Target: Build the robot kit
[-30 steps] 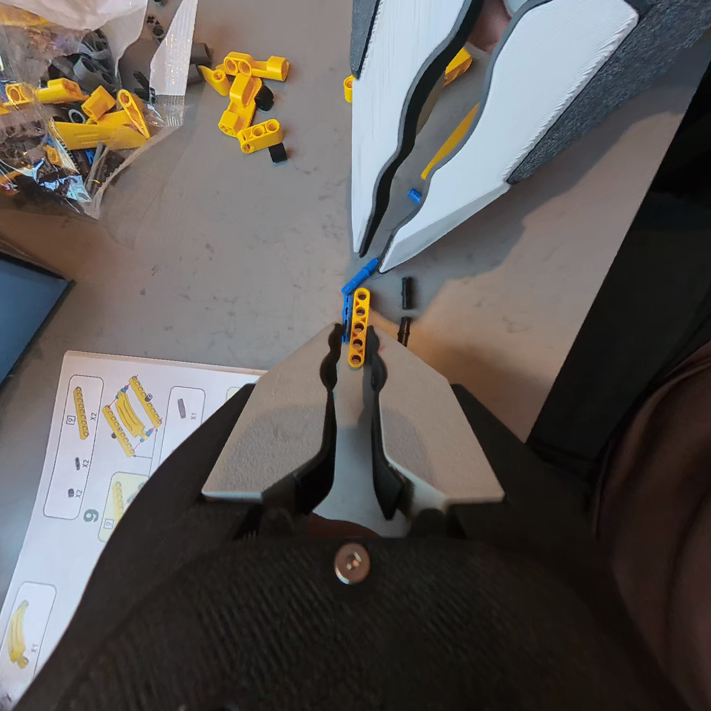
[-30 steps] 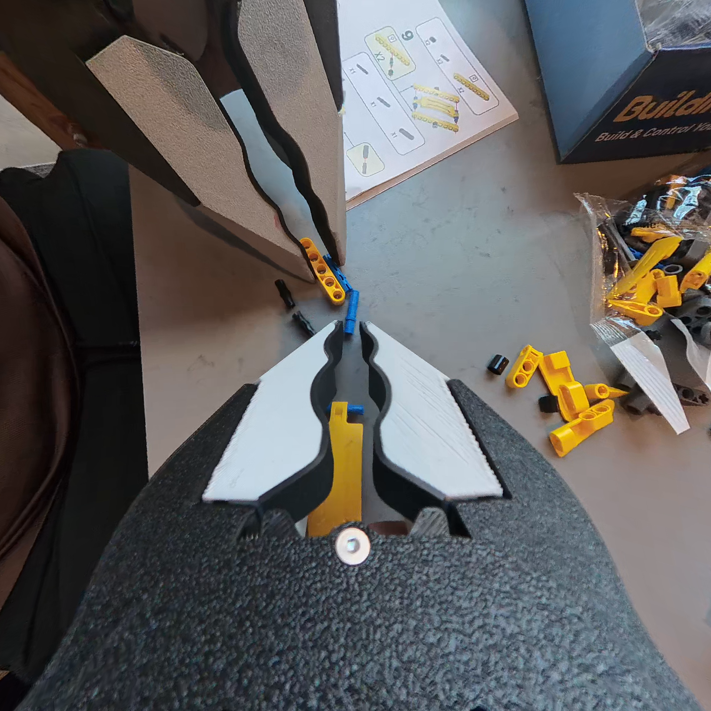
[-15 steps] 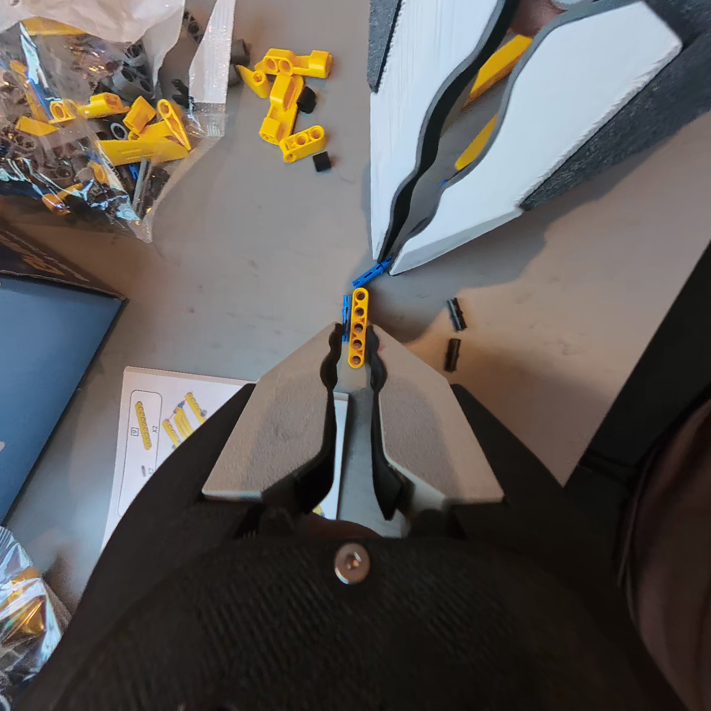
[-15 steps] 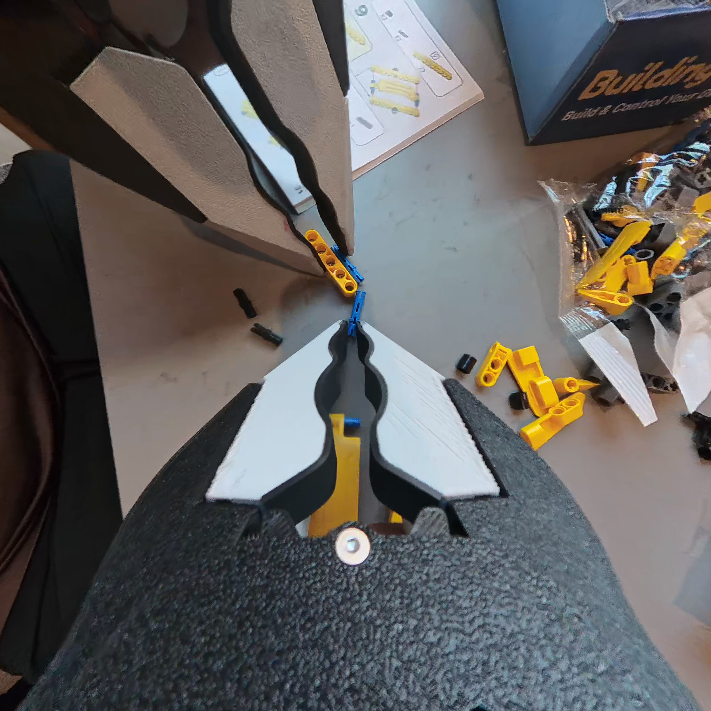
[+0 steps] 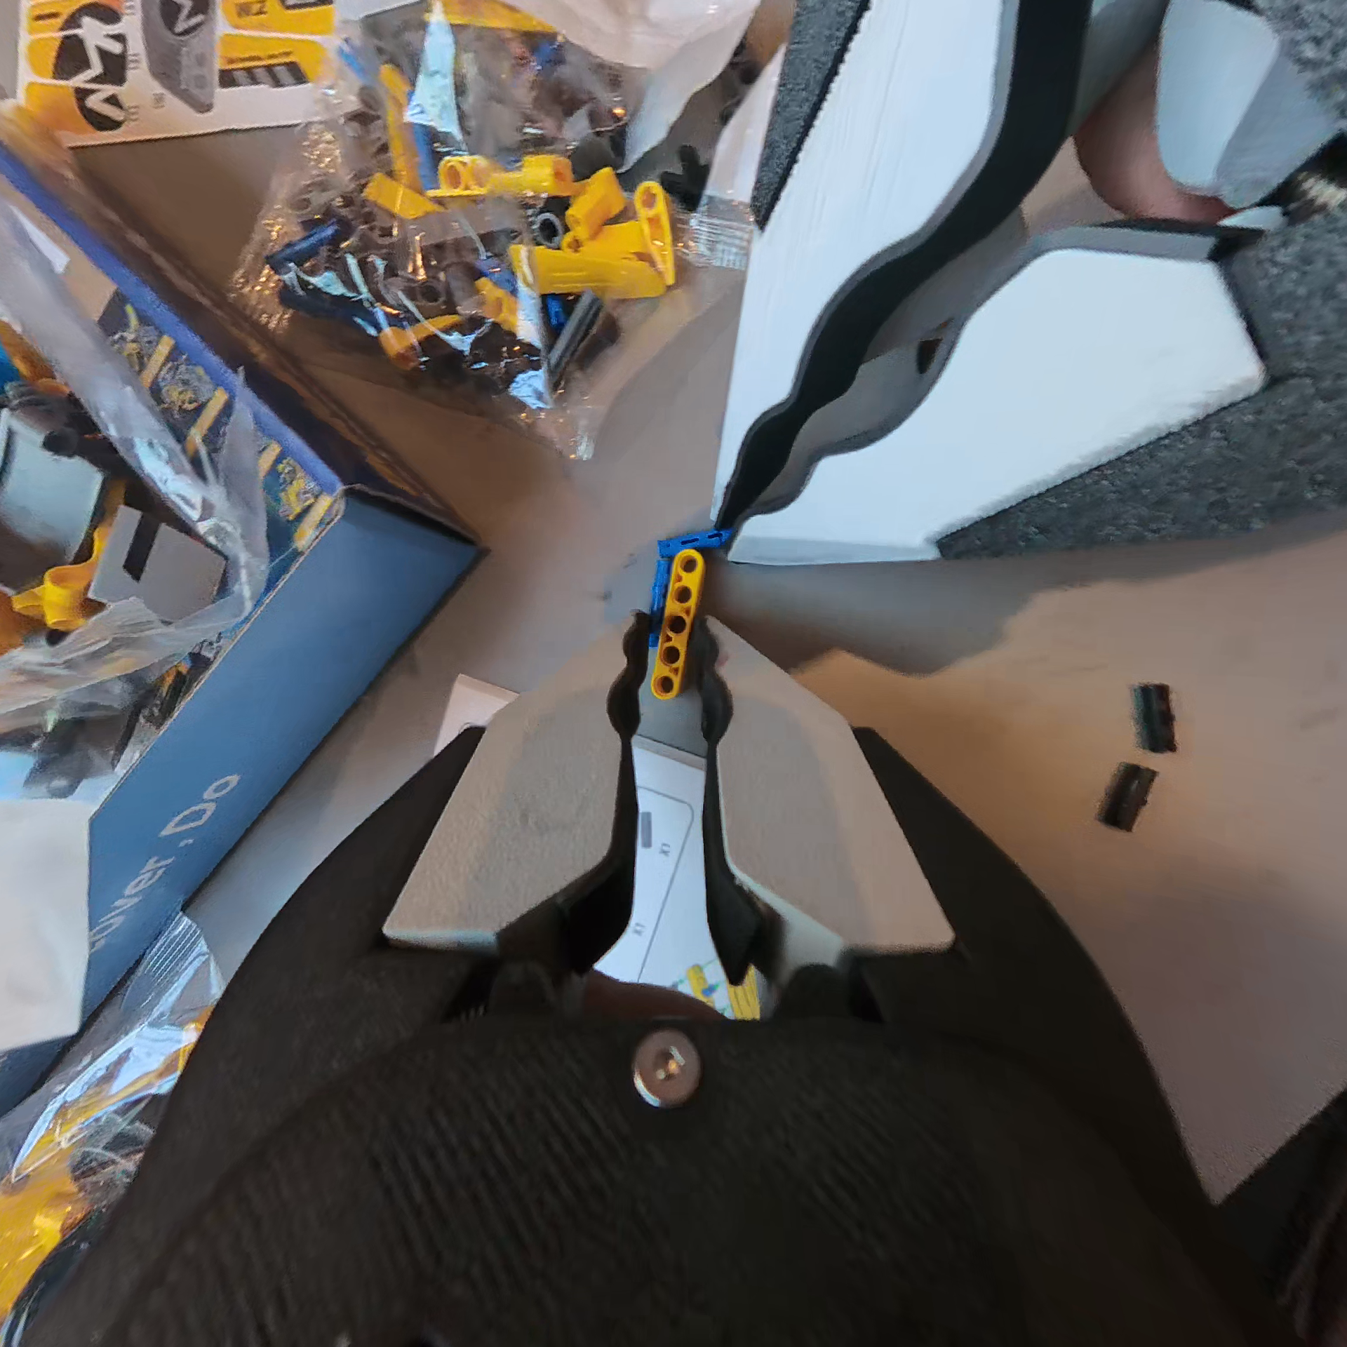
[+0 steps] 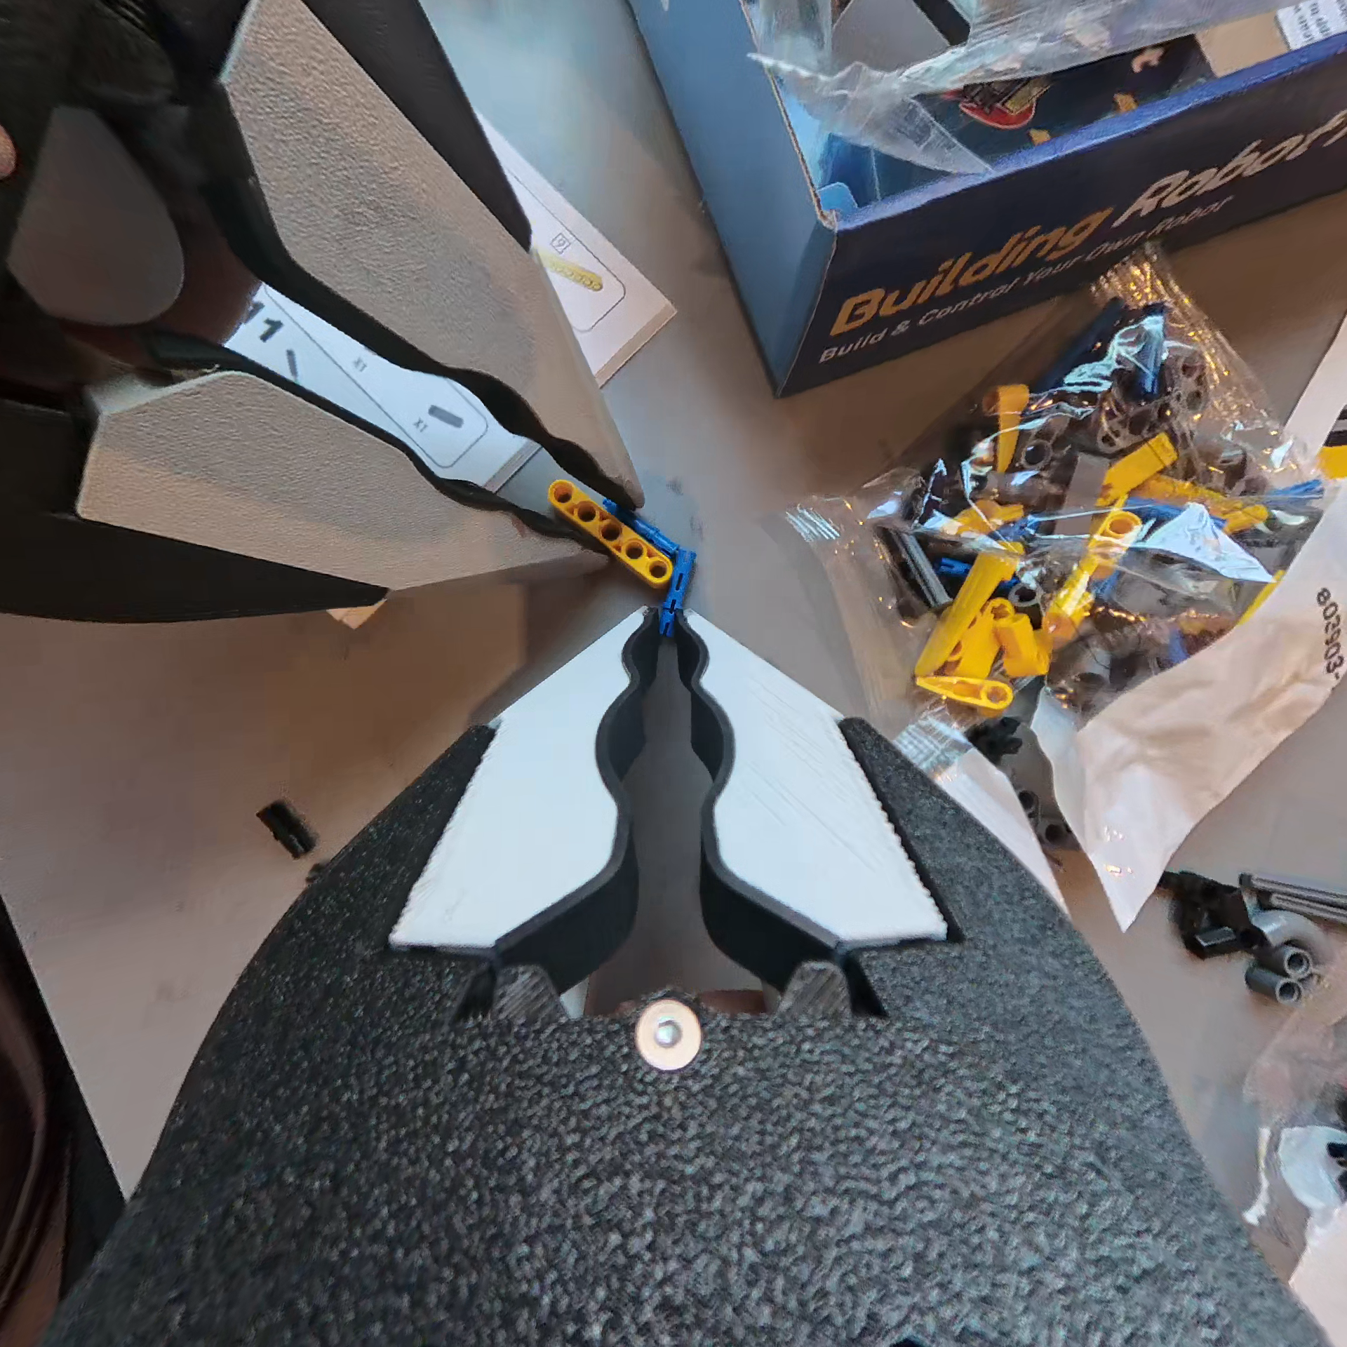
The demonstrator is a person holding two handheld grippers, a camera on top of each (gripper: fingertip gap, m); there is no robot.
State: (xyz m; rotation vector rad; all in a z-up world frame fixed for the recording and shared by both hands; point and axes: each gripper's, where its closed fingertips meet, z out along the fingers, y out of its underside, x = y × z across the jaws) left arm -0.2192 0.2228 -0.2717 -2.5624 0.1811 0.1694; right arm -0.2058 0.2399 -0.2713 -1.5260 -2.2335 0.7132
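A: What does the left gripper (image 5: 667, 641) carry?

B: Its jaws are clamped on a yellow beam (image 5: 678, 624) with a row of holes, gripped at the near end so the far holes stay free. A blue pin (image 5: 660, 590) lies along the beam's side, perhaps seated in it; the blur makes that hard to judge

A: And the right gripper (image 6: 665, 616)?

B: Its jaws are pinched together on a second blue pin (image 6: 678, 583), held by its tail so the tip reaches the beam's end, where the two meet at a corner above the counter (image 5: 1020, 729)

A: What lies around them?

B: Two black pins (image 5: 1137, 751) sit loose near the left gripper, an instruction sheet (image 6: 583, 284) lies under it, and a clear bag of parts (image 6: 1079, 554) rests beside a blue box (image 6: 984, 277)
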